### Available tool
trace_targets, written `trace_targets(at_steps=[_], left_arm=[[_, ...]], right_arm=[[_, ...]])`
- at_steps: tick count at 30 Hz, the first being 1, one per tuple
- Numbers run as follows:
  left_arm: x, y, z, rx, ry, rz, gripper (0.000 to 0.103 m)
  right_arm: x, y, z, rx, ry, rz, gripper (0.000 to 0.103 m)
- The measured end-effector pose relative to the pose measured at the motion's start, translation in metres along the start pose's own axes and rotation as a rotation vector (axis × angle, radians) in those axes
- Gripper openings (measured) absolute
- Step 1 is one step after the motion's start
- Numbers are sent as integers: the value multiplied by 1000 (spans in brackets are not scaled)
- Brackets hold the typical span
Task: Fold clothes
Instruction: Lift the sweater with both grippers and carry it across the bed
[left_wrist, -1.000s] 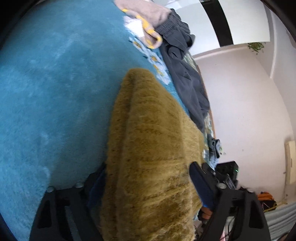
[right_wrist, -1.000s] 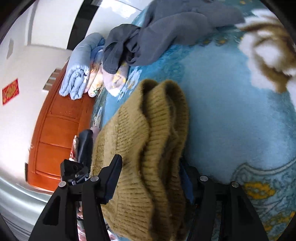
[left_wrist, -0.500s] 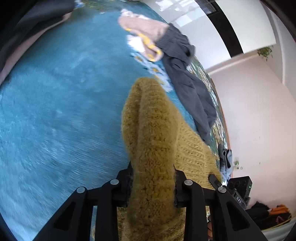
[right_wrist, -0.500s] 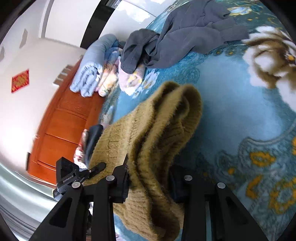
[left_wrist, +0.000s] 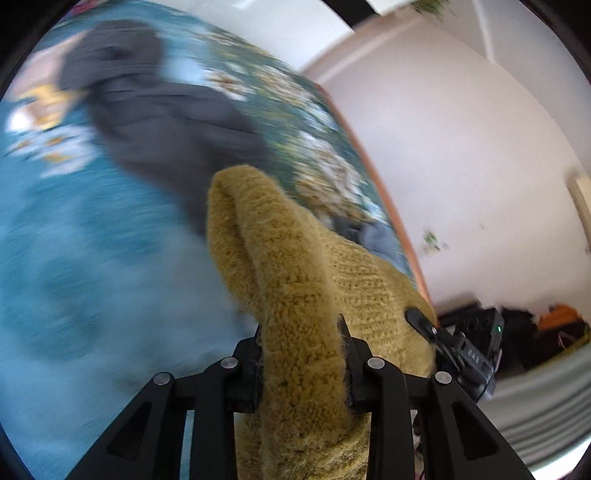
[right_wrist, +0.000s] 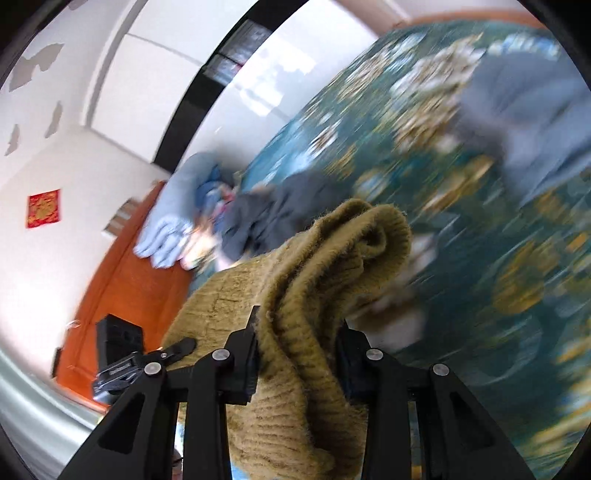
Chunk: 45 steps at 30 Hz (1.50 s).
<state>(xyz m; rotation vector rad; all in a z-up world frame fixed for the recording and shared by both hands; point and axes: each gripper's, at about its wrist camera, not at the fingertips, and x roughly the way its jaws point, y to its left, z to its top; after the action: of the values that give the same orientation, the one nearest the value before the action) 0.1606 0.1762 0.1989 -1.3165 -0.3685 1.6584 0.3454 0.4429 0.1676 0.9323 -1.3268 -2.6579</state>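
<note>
The left gripper (left_wrist: 301, 354) and right gripper (right_wrist: 295, 354) each pinch a bunched edge of the mustard-yellow fuzzy knit sweater (left_wrist: 295, 295), narrowly parted; it hangs lifted above the teal floral blanket (left_wrist: 92, 258), likely to carry one edge over for a fold.

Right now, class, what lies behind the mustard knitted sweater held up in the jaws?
Behind the mustard sweater lie a dark grey garment and the teal floral blanket. Whatever sits directly under the sweater is covered.
</note>
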Motion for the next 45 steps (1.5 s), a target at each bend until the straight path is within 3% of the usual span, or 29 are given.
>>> trace_targets(at_steps=[6,13,18,21,24,27,30,34,38,41,45], left_arm=[[96,-79,44,98,44,-125,32],[191,-135,85,151,40,-229,32],[244,-135,90,131,-9,-263,32],[278,-128,84,156,-6,-223,32],[309,-112,75,159,25,-177,33],[314,-103,73,158,43,-180,34],[309,-104,75,191,64,-167,38],[289,-103,76,233,46,-88,62],[262,-122,75,357,-54,42,64],[252,-150,67,440,-98,53,64],[275,-173,52,544,-67,94,64]], right_arm=[[-71,-38,92,2,-57,-208,35],[-116,-79,187,-54,-113,-334,34],[-124,-116,239,-58,-178,-380,34],[-115,-143,258,-86,-192,-395,34],[-97,-187,262,-57,-177,-443,34],[-87,-226,257,12,-176,-470,30],[-91,-247,246,72,-218,-411,30],[-103,-237,244,58,-237,-405,31],[-131,-215,237,14,-283,-488,32],[-134,-195,228,-57,-274,-547,32],[-110,-163,206,-180,-232,-520,32]])
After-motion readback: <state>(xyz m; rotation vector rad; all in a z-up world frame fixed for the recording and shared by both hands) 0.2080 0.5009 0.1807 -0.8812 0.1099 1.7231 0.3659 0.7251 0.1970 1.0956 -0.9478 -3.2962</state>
